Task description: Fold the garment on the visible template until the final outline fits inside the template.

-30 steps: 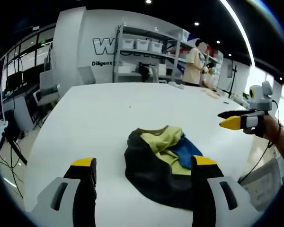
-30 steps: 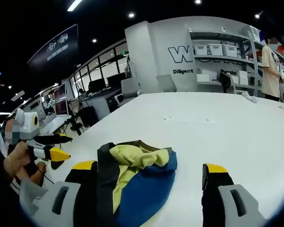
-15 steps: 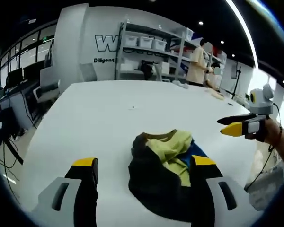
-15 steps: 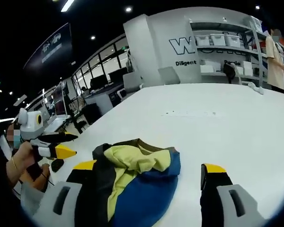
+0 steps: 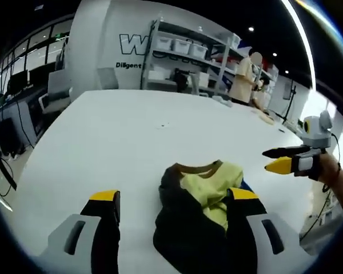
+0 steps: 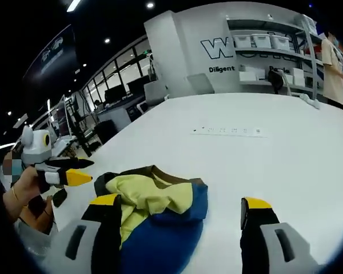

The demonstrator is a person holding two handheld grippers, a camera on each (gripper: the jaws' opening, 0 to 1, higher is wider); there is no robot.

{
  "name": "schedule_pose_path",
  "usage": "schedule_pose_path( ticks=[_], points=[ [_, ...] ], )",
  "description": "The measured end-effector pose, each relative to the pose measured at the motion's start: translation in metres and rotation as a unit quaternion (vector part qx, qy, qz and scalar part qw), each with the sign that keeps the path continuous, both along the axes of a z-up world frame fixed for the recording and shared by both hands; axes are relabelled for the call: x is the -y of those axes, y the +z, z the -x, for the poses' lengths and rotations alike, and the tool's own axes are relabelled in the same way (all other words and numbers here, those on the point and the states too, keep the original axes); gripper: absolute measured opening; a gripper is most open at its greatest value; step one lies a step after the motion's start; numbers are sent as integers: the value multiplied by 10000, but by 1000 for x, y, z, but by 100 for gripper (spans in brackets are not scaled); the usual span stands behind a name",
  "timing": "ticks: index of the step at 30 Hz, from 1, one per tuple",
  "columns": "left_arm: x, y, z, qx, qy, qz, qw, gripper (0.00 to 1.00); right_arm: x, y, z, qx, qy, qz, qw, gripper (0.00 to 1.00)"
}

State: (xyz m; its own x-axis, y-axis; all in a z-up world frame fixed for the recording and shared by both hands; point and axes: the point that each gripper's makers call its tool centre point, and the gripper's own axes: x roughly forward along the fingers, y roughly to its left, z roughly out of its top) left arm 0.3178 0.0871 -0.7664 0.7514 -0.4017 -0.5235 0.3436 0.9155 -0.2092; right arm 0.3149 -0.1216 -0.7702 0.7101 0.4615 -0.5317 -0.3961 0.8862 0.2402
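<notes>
A crumpled garment (image 5: 201, 212) of black, yellow-green and blue cloth lies bunched on the white table (image 5: 131, 131). In the left gripper view it sits between and just ahead of my left gripper (image 5: 175, 201), which stands open with nothing held. In the right gripper view the same garment (image 6: 154, 205) lies by the left jaw of my right gripper (image 6: 179, 205), also open and holding nothing. The right gripper (image 5: 283, 160) hovers at the right of the left gripper view; the left gripper (image 6: 68, 171) hangs at the left of the right gripper view. No template outline can be made out.
The white table (image 6: 263, 165) stretches far ahead, with a faint line of marks (image 6: 228, 131) at mid-table. Shelves with bins (image 5: 183, 63) stand behind it, and a person (image 5: 243, 77) is beside them. Chairs and desks (image 5: 51, 100) line the left.
Both cameras have moved closer to the garment and slightly lower. The garment itself keeps its place on the table. Both grippers stay open.
</notes>
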Motion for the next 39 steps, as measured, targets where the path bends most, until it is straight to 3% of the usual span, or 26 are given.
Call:
schedule_pose_path(
  ticks=[5, 10, 14, 19, 23, 27, 30, 33, 39],
  points=[
    [2, -10, -8, -104, 0, -13, 9999, 66, 7, -9, -12, 48, -94, 289, 9995, 76],
    [4, -26, -11, -291, -120, -176, 9993, 50, 7, -22, -22, -109, -168, 285, 9994, 74],
    [6, -33, -11, -397, -145, -182, 9989, 48, 8, -31, -27, -289, -273, 117, 9991, 70],
    [11, -38, -11, -426, -288, -235, 9984, 27, 11, -38, -33, -300, -392, 82, 9987, 54],
    [14, -42, -11, -499, -381, -219, 9978, 17, 10, -44, -36, -346, -418, 112, 9985, 52],
    [12, -47, -12, -542, -350, -286, 9975, 15, 5, -50, -38, -412, -396, 113, 9983, 43],
    [10, -50, -13, -580, -328, -311, 9973, 12, 8, -57, -39, -478, -498, 281, 9972, 41],
    [10, -51, -13, -604, -344, -309, 9971, 9, 7, -62, -39, -514, -450, 339, 9971, 26],
    [8, -51, -14, -632, -354, -281, 9970, 1, 4, -72, -38, -701, -479, 267, 9960, 19]
  ],
)
